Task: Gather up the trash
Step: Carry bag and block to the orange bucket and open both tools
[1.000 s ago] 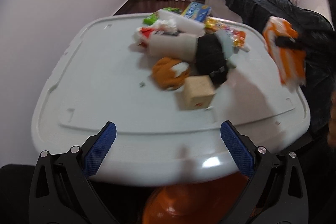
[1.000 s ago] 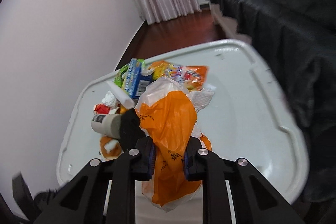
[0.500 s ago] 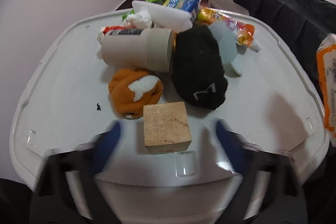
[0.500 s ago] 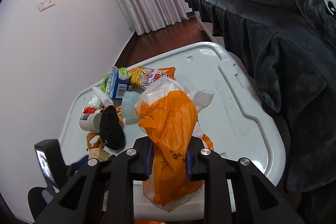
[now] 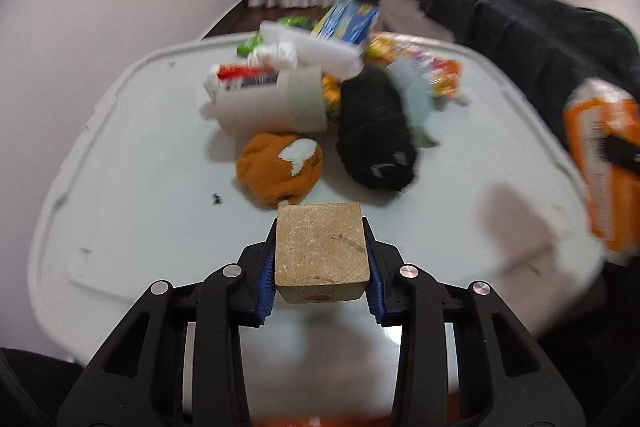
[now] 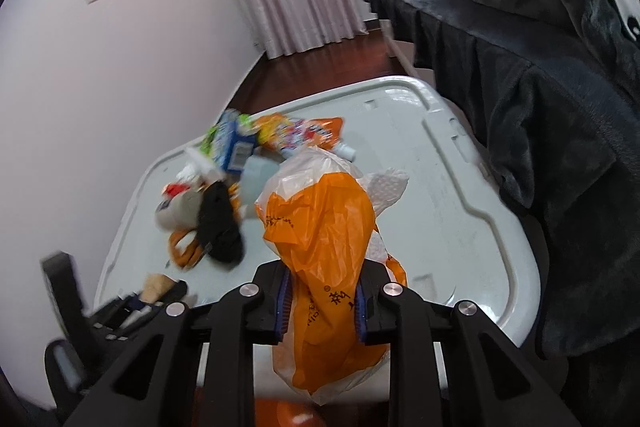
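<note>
The left tool [image 5: 322, 267] is pinching a tan wooden block [image 5: 322, 251] between its blue pads [image 5: 267, 277], one on each side face, with the block's far edge just past the fingertips and its underside apparently clear of the white worktop [image 5: 140, 187]. The right tool [image 6: 322, 297] is pressed together on the gathered neck of an orange plastic bag [image 6: 324, 247], which hangs below and bulges above its fingers.

The step in hand looks like carrying the block to the bag. To do it well, keep the squeeze firm and the block level, since its flat smooth faces could slip if the tool tilts. The bag's mouth looks pinched nearly closed, so the right tool probably needs to present an opening, or the block will simply slide off the plastic.

Directly ahead of the left tool lie an orange sock [image 5: 280, 165] and a black sock [image 5: 376, 139], touching each other, with a beige roll [image 5: 272, 103] and bright wrappers [image 5: 416, 67] piled beyond. Lift up and back, away from that heap, so nothing is dragged along.
</note>
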